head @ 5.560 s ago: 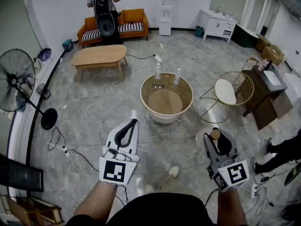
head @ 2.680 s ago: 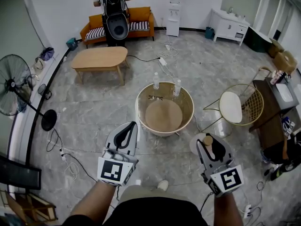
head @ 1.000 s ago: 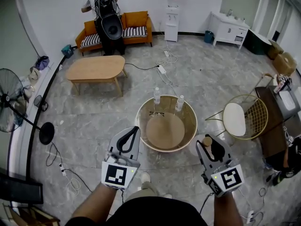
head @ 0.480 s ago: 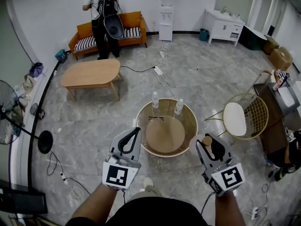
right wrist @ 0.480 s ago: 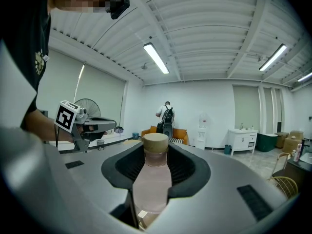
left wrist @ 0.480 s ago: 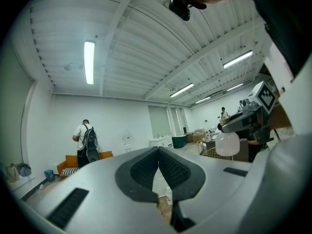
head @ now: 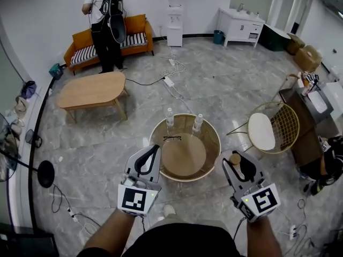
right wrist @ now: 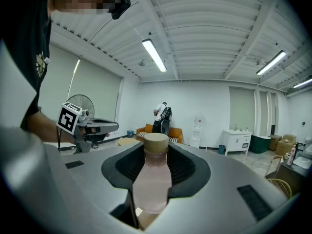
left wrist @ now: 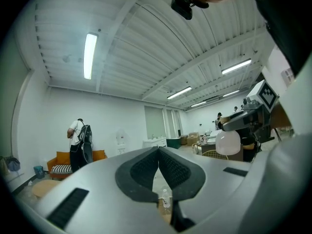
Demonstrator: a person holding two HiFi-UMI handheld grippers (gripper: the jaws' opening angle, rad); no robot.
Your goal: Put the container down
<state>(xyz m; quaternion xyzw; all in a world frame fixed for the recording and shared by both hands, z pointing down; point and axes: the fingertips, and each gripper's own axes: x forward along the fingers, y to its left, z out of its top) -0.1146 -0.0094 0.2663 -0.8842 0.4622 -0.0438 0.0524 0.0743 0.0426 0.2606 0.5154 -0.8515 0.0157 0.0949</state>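
Container carried, not yet set down.
The left gripper is pressed together, empty. The right gripper clamps the container by its neck, just off the round table's near right rim. Likely next: over the rim, then down.

Two bottles, one container, two grippers

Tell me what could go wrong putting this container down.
1. The right tongs grip the container near its cap, so its hanging body may swing or slip while lowering.
2. If it goes on the round table, it might clip the raised rim, the two water bottles or the glasses.
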